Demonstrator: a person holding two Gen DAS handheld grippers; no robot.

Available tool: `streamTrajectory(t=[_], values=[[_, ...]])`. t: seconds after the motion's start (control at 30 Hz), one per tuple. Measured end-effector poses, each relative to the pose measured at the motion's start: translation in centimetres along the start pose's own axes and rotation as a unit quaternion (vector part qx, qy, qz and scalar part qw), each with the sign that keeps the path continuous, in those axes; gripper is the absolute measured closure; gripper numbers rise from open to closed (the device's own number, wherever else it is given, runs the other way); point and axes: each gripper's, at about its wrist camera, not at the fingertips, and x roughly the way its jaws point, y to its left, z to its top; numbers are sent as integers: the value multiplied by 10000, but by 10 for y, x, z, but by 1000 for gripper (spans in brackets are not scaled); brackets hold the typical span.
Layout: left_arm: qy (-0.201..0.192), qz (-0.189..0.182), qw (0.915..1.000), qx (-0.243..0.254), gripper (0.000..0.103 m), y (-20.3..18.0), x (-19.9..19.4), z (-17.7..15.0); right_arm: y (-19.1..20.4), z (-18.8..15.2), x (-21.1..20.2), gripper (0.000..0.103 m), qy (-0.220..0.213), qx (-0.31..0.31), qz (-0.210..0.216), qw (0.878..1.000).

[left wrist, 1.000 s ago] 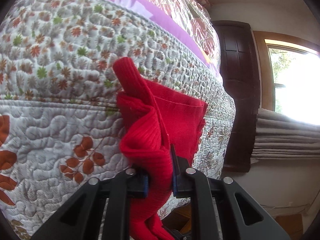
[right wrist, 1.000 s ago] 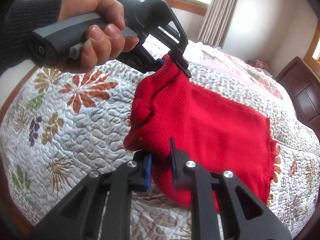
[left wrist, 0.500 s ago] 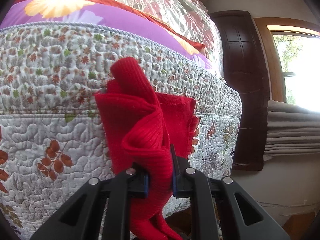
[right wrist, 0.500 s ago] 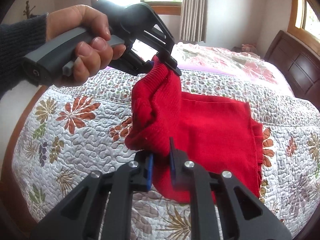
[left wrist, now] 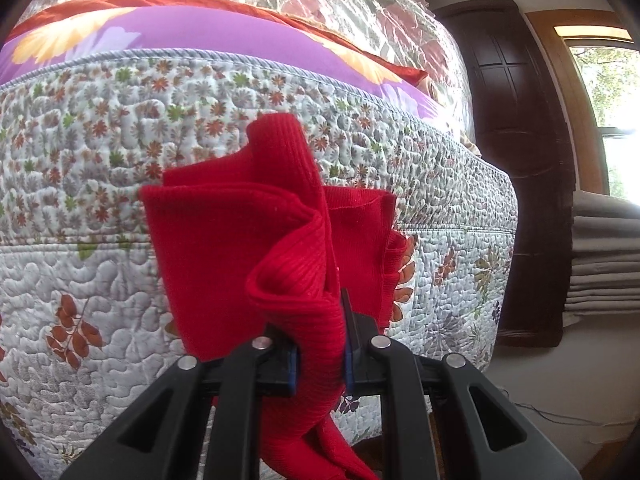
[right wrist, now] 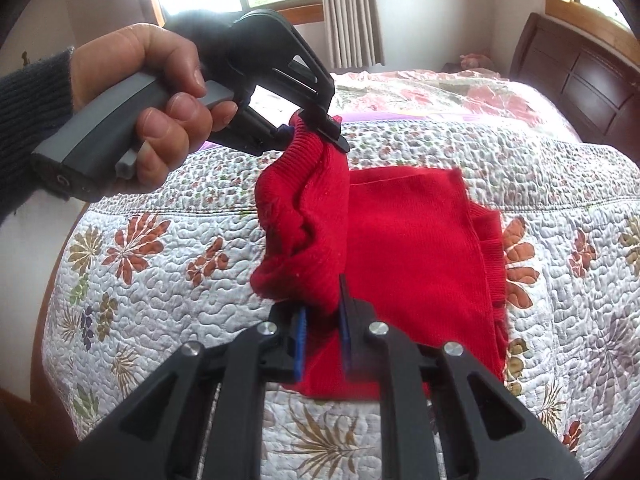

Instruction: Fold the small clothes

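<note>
Left wrist view, left gripper (left wrist: pixel 320 354): I see my black two-finger tool with blue pads clamped tight on a bunched fold of the red ribbed knit garment (left wrist: pixel 248 248).
Left wrist view, garment: the cloth rises from the jaws in loose folds, and a tail of it hangs below the fingers at the near edge.
Left wrist view, bed: behind the cloth lies the white quilted bedspread with leaf and flower print (left wrist: pixel 80 184); beyond it, a purple pillow with yellow petals (left wrist: pixel 200 36).
Left wrist view, far right: a dark wooden headboard (left wrist: pixel 516 128) stands near a bright window (left wrist: pixel 612 120).

Right wrist view, right gripper (right wrist: pixel 322 334): my jaws pinch a near corner of the red garment (right wrist: pixel 404 240), cloth filling the gap between the blue pads.
Right wrist view, left gripper (right wrist: pixel 316 130): it bites the far upper corner of the same garment, lifting it off the quilt.
Right wrist view, hand (right wrist: pixel 144 92): a person's hand in a dark knit sleeve (right wrist: pixel 28 104) squeezes the grey handle.
Right wrist view, garment: the left part hangs crumpled between the two tools; the right part lies flat on the bedspread (right wrist: pixel 160 280).
Right wrist view, far: beige curtains (right wrist: pixel 348 12) hang by a window, headboard (right wrist: pixel 580 76) at far right.
</note>
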Motion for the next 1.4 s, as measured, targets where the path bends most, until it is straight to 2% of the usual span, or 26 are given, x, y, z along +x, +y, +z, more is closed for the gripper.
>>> streamTrajectory(t=[0.37,0.67,0.93,1.13,1.27,1.4], values=[[93,508,9984,250,88,-53,56,-6,-66,-20,3,91,168,481,61,9987],[116,717,9970,282,88,-81,96,-15,-111,-44,1,92,343,816,75,9960],[-34,800,9966,204,88,-99,108,-19,-144,-54,-2,95,373,1123,210,9927],[-133,1081,9941,-4,88,-101,125,-21,-175,-67,11,96,605,1754,634,9806],[-173,1266,9918,-70,88,-106,138,-23,-198,-83,21,96,776,2244,1066,9655],[-251,1584,9870,-83,88,-113,145,-24,-208,-89,24,97,808,2440,1346,9570]])
